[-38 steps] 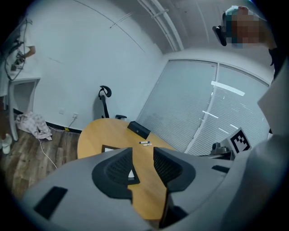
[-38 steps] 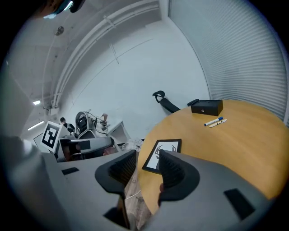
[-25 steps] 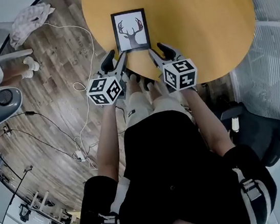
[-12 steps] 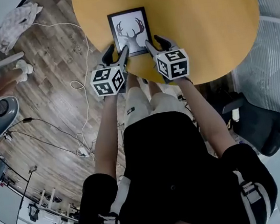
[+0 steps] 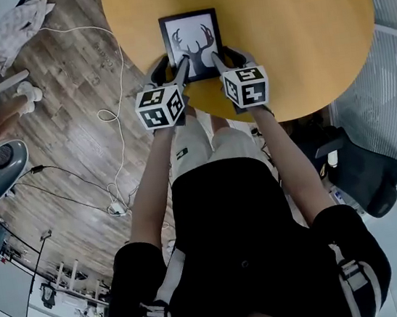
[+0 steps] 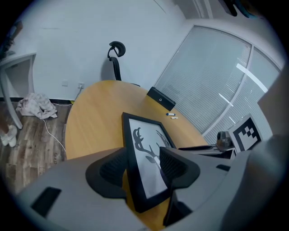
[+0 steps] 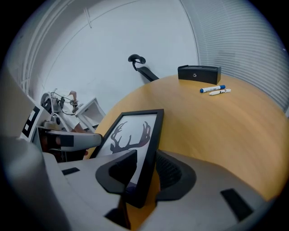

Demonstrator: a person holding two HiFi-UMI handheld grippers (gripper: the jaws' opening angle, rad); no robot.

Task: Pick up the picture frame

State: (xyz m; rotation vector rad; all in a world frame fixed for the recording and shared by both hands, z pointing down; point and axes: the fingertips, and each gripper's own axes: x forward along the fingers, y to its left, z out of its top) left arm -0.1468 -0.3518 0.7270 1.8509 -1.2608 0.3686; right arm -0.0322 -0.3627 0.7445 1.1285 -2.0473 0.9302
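The black picture frame (image 5: 192, 34), showing an antlered deer silhouette, lies flat on the table (image 5: 300, 44).

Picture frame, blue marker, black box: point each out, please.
picture frame (image 5: 191, 38), head view, middle of the deer print.
blue marker (image 7: 211, 89), right gripper view, its barrel.
black box (image 7: 199, 73), right gripper view, its front face.

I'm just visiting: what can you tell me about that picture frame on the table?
The picture frame is a slim black rectangle holding a dark antlered deer silhouette on white. It lies flat, face up, near the edge of the round wooden table closest to the person. Its near left corner sits between the open left tongs, which have just been opening. Its near right corner sits between the right tongs, which have just been closing but don't visibly press it.
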